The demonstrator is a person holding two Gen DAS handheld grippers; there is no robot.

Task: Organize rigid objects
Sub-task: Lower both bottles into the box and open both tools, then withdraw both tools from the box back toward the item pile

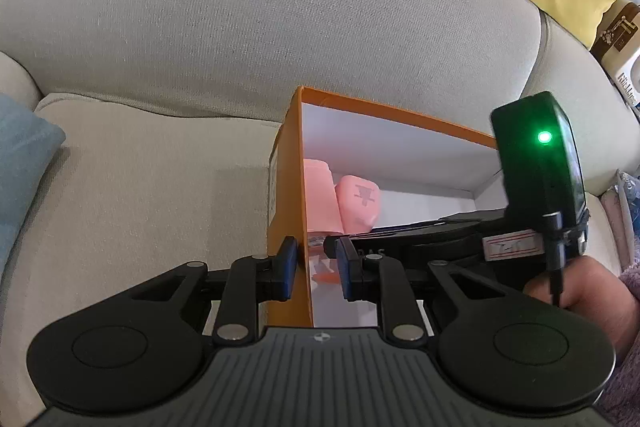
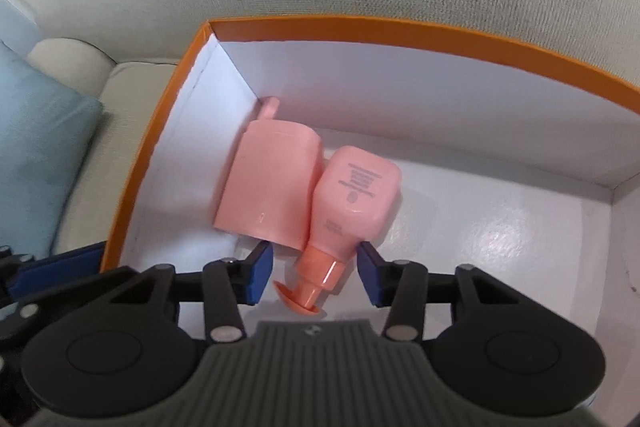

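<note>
Print on the bottle (image 2: 352, 195) is too small to read, and in the left wrist view the box (image 2: 400, 31) wall hides most of both pink things. This bottle is pale pink with a darker orange pump; it lies on the white floor of the orange box, on its side, its long axis running away from the camera, pump toward the right gripper (image 2: 314, 273). A pink container (image 2: 268, 183) lies touching its left side. The right gripper is wide open, its fingers on either side of the pump neck without touching. The left gripper (image 1: 316, 269) straddles the box wall, slightly apart, one pad touching it outside.
</note>
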